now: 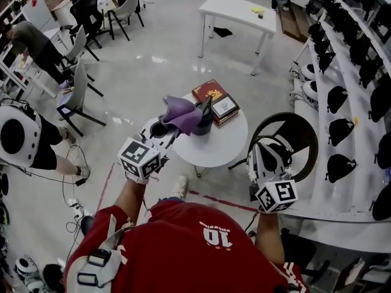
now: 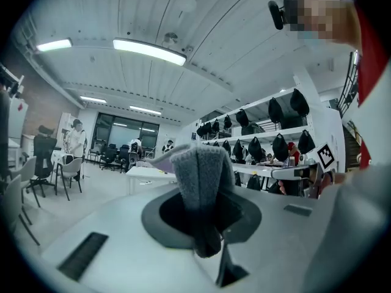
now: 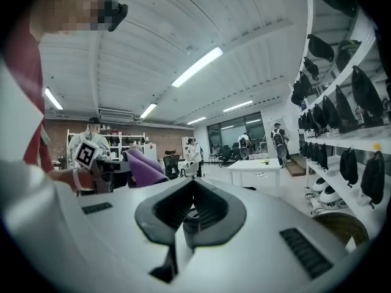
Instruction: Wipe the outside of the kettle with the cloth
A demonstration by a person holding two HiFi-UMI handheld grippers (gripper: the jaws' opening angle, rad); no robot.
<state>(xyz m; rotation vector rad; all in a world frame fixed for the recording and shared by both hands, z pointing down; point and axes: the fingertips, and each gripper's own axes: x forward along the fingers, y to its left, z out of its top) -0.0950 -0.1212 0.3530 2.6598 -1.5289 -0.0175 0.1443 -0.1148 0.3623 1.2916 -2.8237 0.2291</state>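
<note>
A dark kettle [image 1: 205,122] stands on a small round white table [image 1: 201,159]. A purple cloth [image 1: 181,113] is draped against the kettle's left side and top. My left gripper [image 1: 171,129] is shut on this cloth, reaching in from the table's left edge. In the left gripper view the cloth [image 2: 200,182] stands up between the jaws, pinched at its lower end. My right gripper [image 1: 264,146] hovers to the right of the table, apart from the kettle, jaws shut with nothing in them [image 3: 188,215]. From the right gripper view the cloth [image 3: 144,169] shows at the left.
A red book and a darker one [image 1: 216,100] lie on the table behind the kettle. A dark round chair [image 1: 300,133] stands right of the table. Shelves with black helmets [image 1: 351,96] run along the right. A white desk [image 1: 237,11] is farther off; people and chairs [image 1: 73,90] at left.
</note>
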